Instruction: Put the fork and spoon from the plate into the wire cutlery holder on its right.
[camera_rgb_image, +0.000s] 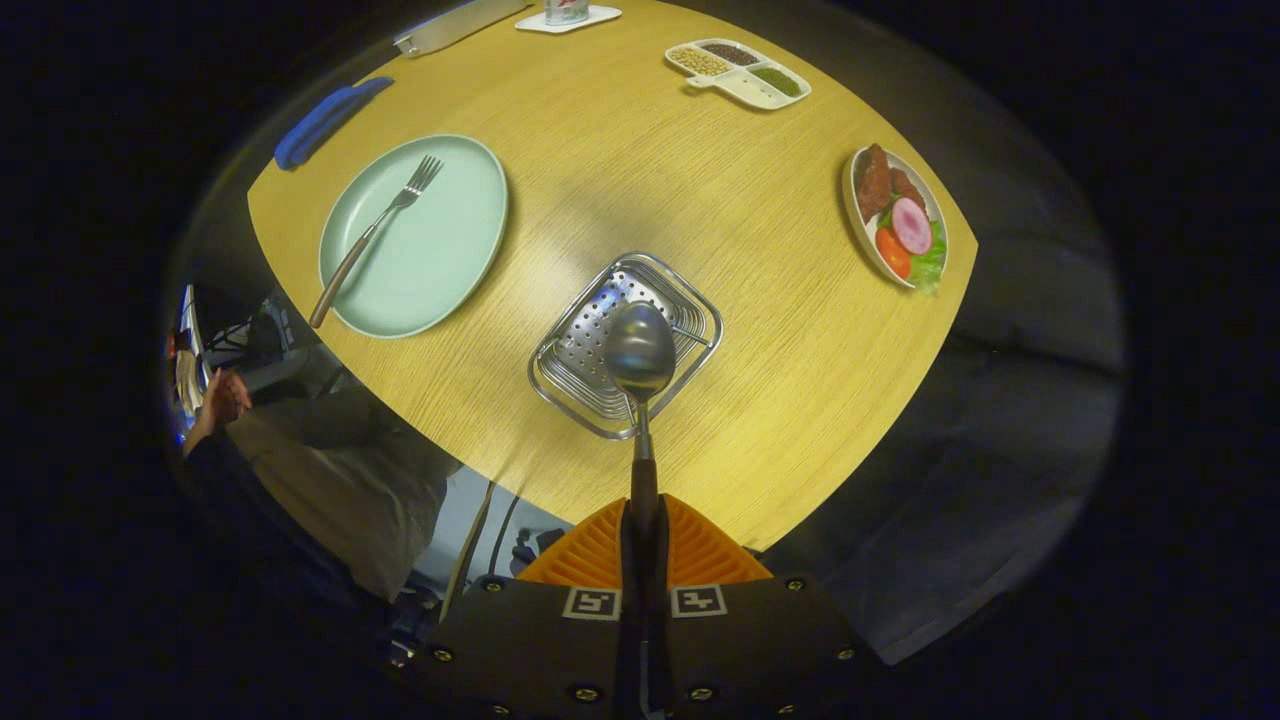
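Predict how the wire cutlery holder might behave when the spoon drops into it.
The wire cutlery holder looks light and open-framed, so it may slide on the smooth table. The hand-held gripper, shut on the spoon, hangs it above; its wide base probably resists tipping.

Pale green plate (440, 262), silver spoon (639, 350)

The spoon (640, 352) is shiny metal with a dark handle. The gripper (642, 545) has both fingers pressed tight on the handle, and the round bowl hangs over the wire cutlery holder (572, 375). The holder is a square silver basket with a holey bottom, standing on the wooden table. To its left lies the pale green plate (440, 250). The fork (372, 232) rests slanted on it, its handle poking over the rim.
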